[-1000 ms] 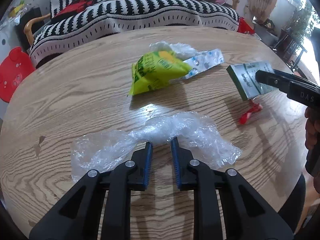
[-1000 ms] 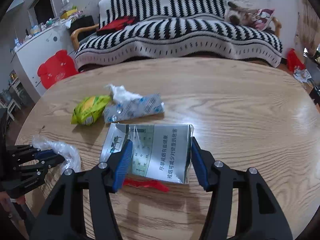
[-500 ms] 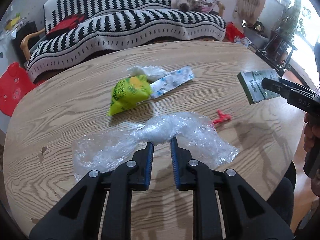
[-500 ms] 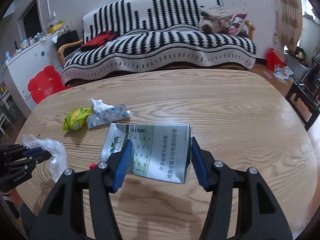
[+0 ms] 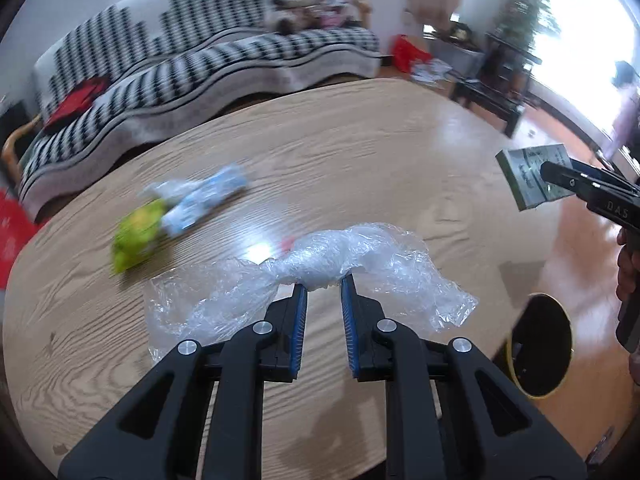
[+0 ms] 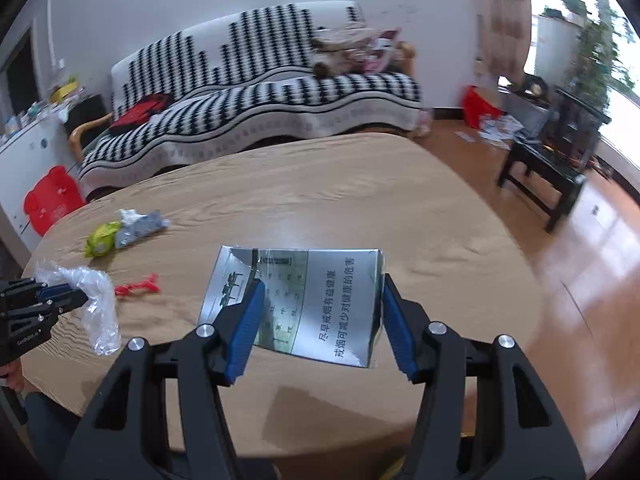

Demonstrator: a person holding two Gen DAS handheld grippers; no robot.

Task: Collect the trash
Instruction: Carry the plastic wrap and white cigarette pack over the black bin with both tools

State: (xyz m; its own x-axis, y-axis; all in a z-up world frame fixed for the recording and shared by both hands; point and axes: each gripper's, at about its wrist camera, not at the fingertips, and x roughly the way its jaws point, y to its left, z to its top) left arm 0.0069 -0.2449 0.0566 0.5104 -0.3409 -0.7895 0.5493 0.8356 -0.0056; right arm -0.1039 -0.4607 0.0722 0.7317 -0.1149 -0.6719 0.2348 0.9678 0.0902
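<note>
While my left gripper (image 5: 323,285) pinches the film (image 5: 360,252) and my right (image 6: 320,312) clamps the box (image 6: 304,300), I should stay tight over the bin (image 5: 540,344).

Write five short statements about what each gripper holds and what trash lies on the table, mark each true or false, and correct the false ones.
1. The left gripper pinches crumpled clear plastic. True.
2. The right gripper is empty. False: it clamps a silver box.
3. A yellow-green wrapper lies on the table. True.
4. The red scrap is inside the silver box. False: it lies on the table.
5. The table is glass. False: wood grain.
</note>
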